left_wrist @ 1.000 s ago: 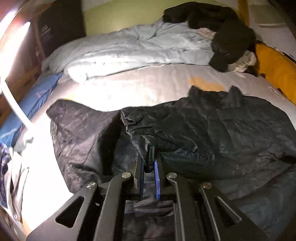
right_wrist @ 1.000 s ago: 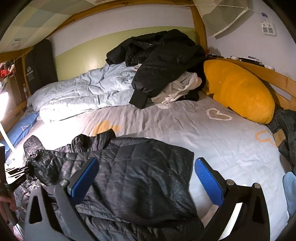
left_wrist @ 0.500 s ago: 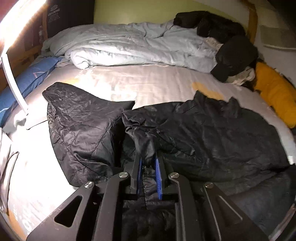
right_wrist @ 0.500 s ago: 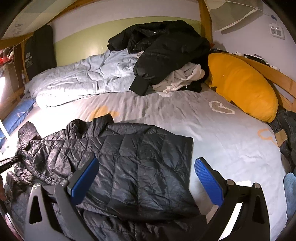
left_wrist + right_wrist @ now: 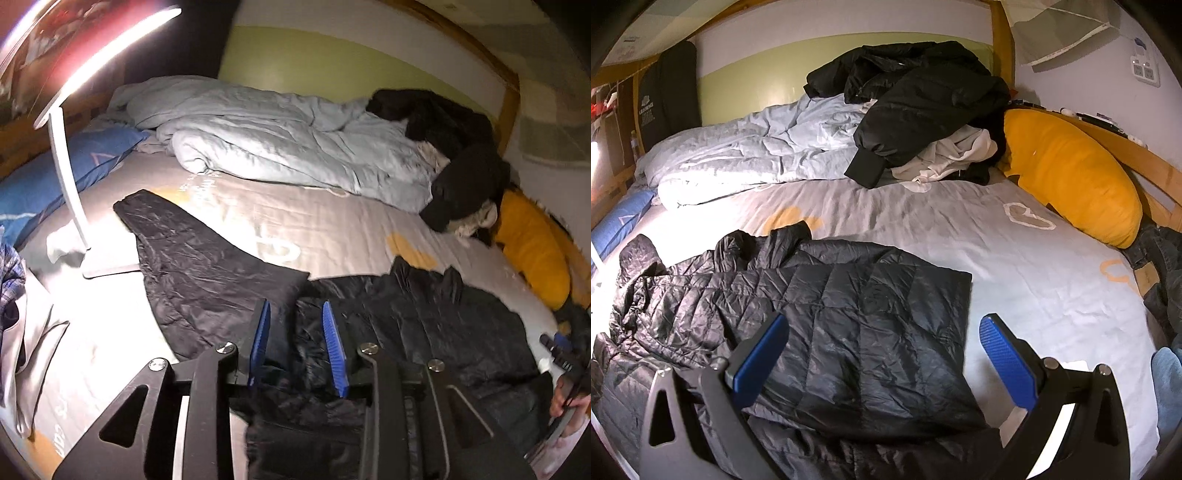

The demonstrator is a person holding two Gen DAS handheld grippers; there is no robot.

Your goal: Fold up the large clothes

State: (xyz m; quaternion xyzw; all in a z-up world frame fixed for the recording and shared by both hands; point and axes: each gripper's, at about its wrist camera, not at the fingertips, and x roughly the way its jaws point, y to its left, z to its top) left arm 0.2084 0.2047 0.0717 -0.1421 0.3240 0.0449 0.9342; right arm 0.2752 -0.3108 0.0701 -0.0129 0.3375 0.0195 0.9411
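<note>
Black quilted jacket [image 5: 827,332] spread on bed [image 5: 1015,266], one sleeve [image 5: 192,266] laid out toward lamp [image 5: 66,173]. Left tongs [image 5: 295,347] held just above jacket's crumpled fabric, blue pads just opened, narrow gap, nothing pinched. Right tongs [image 5: 882,365] held wide apart over folded panel, its edge between pads, untouched. Yellow pillow [image 5: 1071,173] well apart.
</note>
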